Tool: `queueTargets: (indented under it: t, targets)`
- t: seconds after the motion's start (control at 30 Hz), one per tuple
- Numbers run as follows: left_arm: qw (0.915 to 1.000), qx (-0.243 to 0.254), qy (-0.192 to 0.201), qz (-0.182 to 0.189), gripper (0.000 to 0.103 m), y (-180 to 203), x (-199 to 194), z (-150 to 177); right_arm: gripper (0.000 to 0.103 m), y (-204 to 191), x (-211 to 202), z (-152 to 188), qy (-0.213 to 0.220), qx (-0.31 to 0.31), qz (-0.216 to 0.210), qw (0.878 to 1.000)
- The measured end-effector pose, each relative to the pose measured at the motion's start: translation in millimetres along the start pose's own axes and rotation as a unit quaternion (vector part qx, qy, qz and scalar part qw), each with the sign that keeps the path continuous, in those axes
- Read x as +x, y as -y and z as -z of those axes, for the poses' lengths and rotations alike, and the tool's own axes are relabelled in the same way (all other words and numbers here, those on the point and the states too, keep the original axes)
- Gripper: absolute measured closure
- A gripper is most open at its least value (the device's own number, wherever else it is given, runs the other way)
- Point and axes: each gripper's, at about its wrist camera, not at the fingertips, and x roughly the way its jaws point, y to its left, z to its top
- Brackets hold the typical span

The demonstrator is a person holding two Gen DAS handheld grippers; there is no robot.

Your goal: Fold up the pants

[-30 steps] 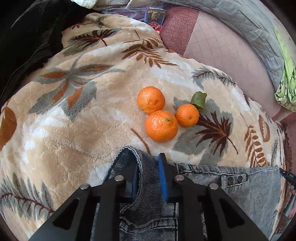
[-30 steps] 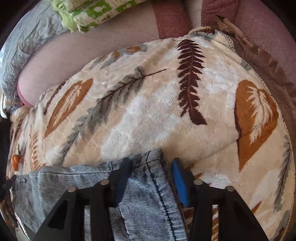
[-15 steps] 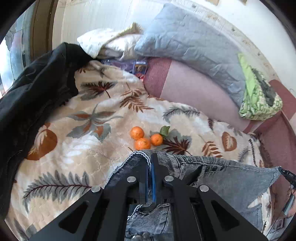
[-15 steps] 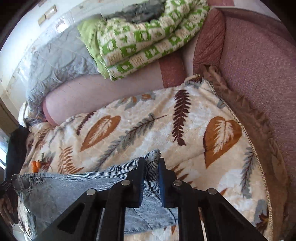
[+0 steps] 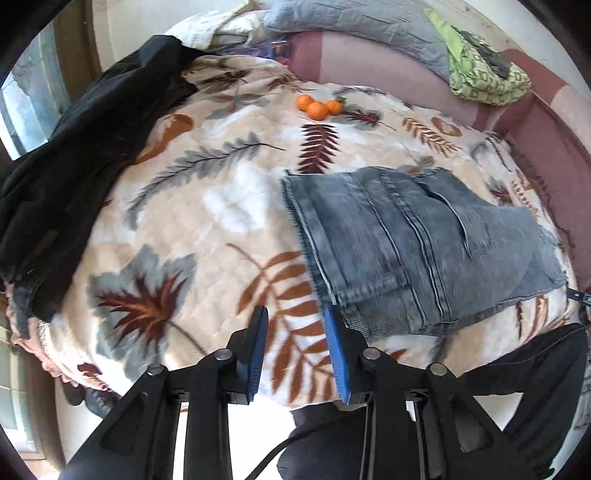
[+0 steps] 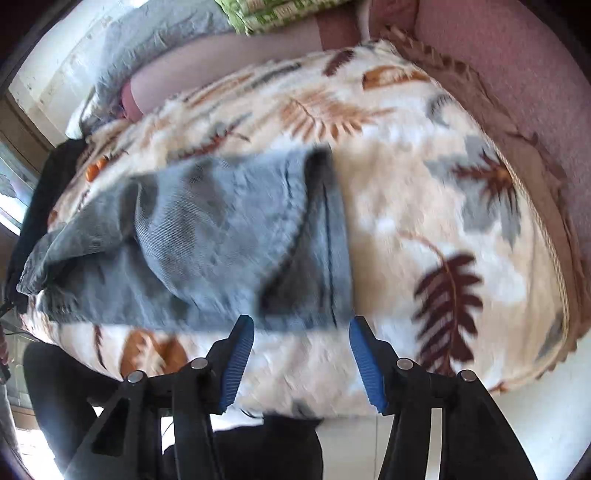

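Note:
The grey-blue denim pants [image 5: 413, 243] lie folded in a stack on the leaf-patterned blanket [image 5: 207, 206], near its front edge. They also show, blurred, in the right wrist view [image 6: 221, 243]. My left gripper [image 5: 297, 332] is open and empty, just in front of the stack's near left corner. My right gripper [image 6: 301, 349] is open and empty, just in front of the stack's near right edge, above the blanket [image 6: 424, 206].
Three oranges [image 5: 318, 106] sit on the blanket at the back. A black garment [image 5: 74, 162] lies along the left side. A grey pillow [image 5: 354, 26] and a green patterned cloth [image 5: 484, 74] rest on the sofa back. The pink sofa arm [image 6: 517, 85] is at right.
Both grippers, shut on the pants half a second ago, have let go and opened. They have drawn back toward the blanket's front edge, and the pants now lie folded over.

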Motion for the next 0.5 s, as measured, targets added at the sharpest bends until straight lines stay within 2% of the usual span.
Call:
queueTargets:
  t: [0.07, 0.13, 0.2, 0.27, 0.4, 0.47, 0.5]
  targets:
    - [0.9995, -0.013, 0.025, -0.011, 0.067, -4, -15, -10, 0.041, 15, -17, 1, 0.03, 0.047, -0.013, 0.998]
    - [0.9981, -0.021, 0.058, 0.002, 0.05, 5, -30, -22, 0.035, 21, -32, -10, 0.058, 0.083, -0.029, 0.994]
    - [0.9959, -0.02, 0.085, 0.023, 0.035, 25, -36, -30, 0.034, 18, -36, -23, 0.065, 0.108, -0.063, 0.99]
    - [0.995, -0.01, 0.093, 0.035, 0.034, 51, -30, -36, 0.034, 6, -24, -32, 0.046, 0.108, -0.092, 0.989]
    - [0.9962, 0.005, 0.063, 0.059, 0.034, 99, 9, -31, 0.034, -17, 16, -31, -0.015, 0.116, -0.077, 0.99]
    - [0.9973, 0.015, 0.037, 0.062, 0.034, 117, 34, -26, 0.04, -26, 28, -29, -0.035, 0.102, -0.071, 0.992]
    - [0.9981, 0.02, 0.02, 0.055, 0.034, 123, 46, -23, 0.061, -34, 31, -29, -0.044, 0.08, -0.052, 0.995]
